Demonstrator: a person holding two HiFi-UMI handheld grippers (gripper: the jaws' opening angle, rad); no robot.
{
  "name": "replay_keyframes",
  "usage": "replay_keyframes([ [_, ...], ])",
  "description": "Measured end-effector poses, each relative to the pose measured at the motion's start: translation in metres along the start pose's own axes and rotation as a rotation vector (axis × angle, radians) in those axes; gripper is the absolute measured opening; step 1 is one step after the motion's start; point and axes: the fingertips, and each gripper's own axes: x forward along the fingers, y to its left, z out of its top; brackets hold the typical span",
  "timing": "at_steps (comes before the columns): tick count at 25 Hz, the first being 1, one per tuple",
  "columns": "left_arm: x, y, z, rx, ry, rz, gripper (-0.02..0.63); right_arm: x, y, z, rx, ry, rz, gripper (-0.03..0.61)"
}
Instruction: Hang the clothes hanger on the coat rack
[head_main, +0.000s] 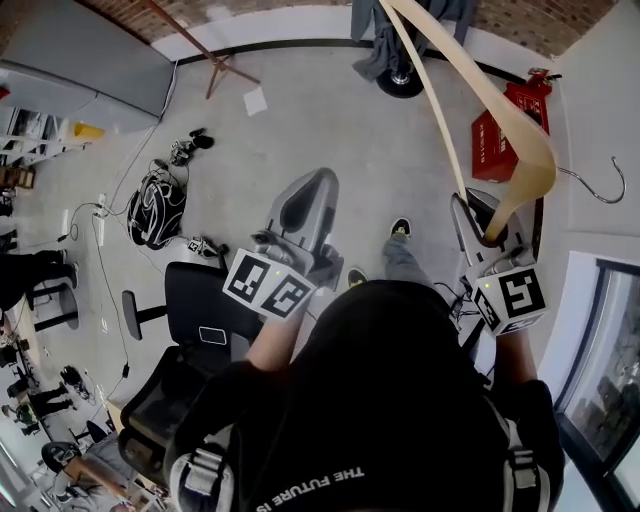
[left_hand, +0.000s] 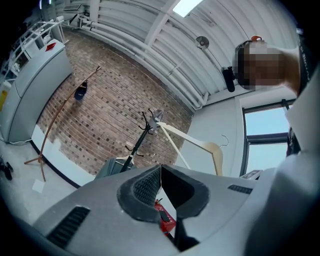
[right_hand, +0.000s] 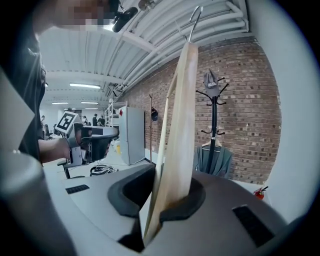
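My right gripper is clamped on one end of the wooden clothes hanger. Its long axis rises away from the jaws, with the hook at the top. The coat rack stands ahead and slightly right, well apart. My left gripper is closed and empty. I can't tell which pegs are free.
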Motion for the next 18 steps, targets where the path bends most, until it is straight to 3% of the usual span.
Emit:
replay_keyframes([
  [11, 0.138, -0.007, -0.013, 0.049, 0.039, -0.018, 0.020, 0.043, -0.121, 0.005, 0.000, -0.043, 0.040, 0.051],
  [18, 0.177, -0.014, -0.025, 0.052, 0.057, -0.021, 0.021, 0.051, -0.160, -0.002, 0.040, -0.054, 0.047, 0.051],
])
